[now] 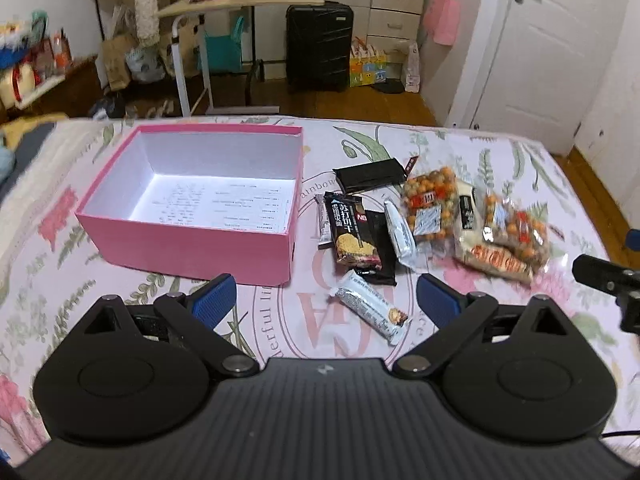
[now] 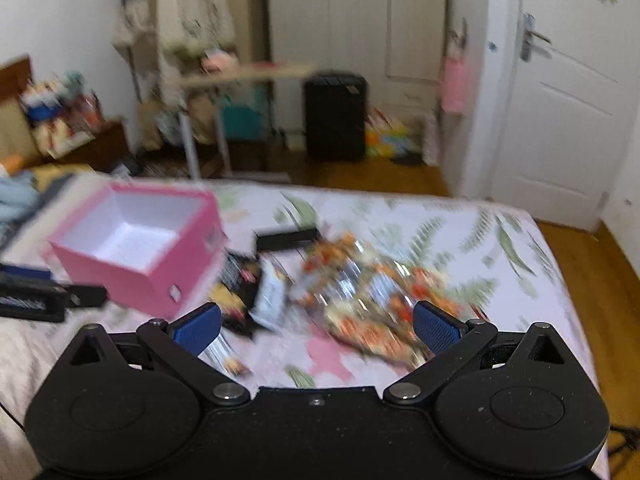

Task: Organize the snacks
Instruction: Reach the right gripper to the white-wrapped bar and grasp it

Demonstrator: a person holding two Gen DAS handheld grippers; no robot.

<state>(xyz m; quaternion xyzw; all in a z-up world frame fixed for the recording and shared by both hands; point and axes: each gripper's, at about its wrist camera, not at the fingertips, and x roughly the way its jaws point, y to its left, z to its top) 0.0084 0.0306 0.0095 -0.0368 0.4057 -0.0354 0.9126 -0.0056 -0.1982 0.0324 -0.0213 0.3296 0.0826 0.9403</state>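
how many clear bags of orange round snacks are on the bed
2. One clear bag of orange balls lies right of the white wrapped bars. The other clear bag sits further right, overlapping a beige packet. More could be hidden beneath the pile.

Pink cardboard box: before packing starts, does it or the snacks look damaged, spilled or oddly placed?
Nothing stands out. The pink cardboard box sits upright and open on the floral bedsheet; the sealed snack packets lie loosely heaped beside it.

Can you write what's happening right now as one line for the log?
left tool: open, empty | right tool: open, empty | pink box: no snacks inside | snack packets: on bedsheet beside box
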